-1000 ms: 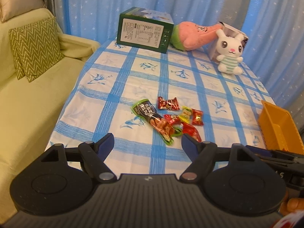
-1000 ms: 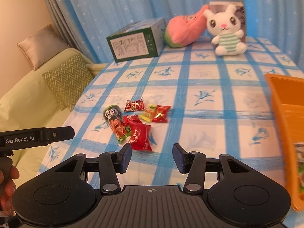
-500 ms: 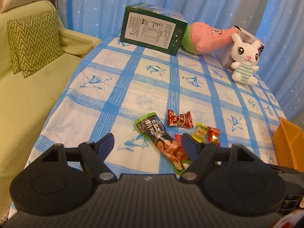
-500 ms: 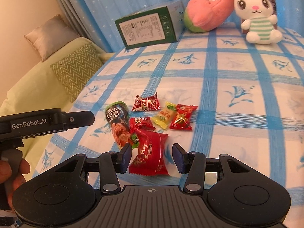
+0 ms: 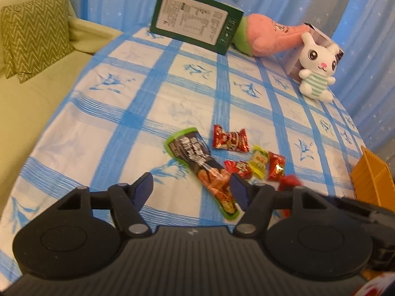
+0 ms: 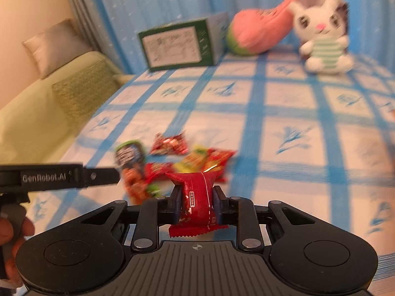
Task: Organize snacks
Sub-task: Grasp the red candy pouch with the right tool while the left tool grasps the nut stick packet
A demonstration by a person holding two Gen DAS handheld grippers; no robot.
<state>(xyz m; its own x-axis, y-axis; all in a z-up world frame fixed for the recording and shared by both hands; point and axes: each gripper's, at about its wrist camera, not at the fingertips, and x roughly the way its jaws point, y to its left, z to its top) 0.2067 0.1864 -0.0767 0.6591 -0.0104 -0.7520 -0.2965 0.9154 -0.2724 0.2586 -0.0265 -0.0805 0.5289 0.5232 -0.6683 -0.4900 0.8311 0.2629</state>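
Gripping item: right gripper (image 6: 195,203), jaws just closed flat on a glossy red foil snack packet (image 6: 196,202), pinched across its middle at the near edge of the checked blue-and-white tablecloth (image 6: 284,133). Advice: lift straight up before travelling, since foil slips; keep the squeeze even.

Second item: left gripper (image 5: 191,188), jaws just narrowed but apart, gripping nothing; its right finger overlaps the long green-edged black snack pouch (image 5: 202,170). Advice: straddle the pouch across its narrow width.

Loose stock: small red and yellow wrapped sweets (image 5: 256,164), just right of the pouch.

Destination, judged: orange plastic bin (image 5: 372,180), far right edge.
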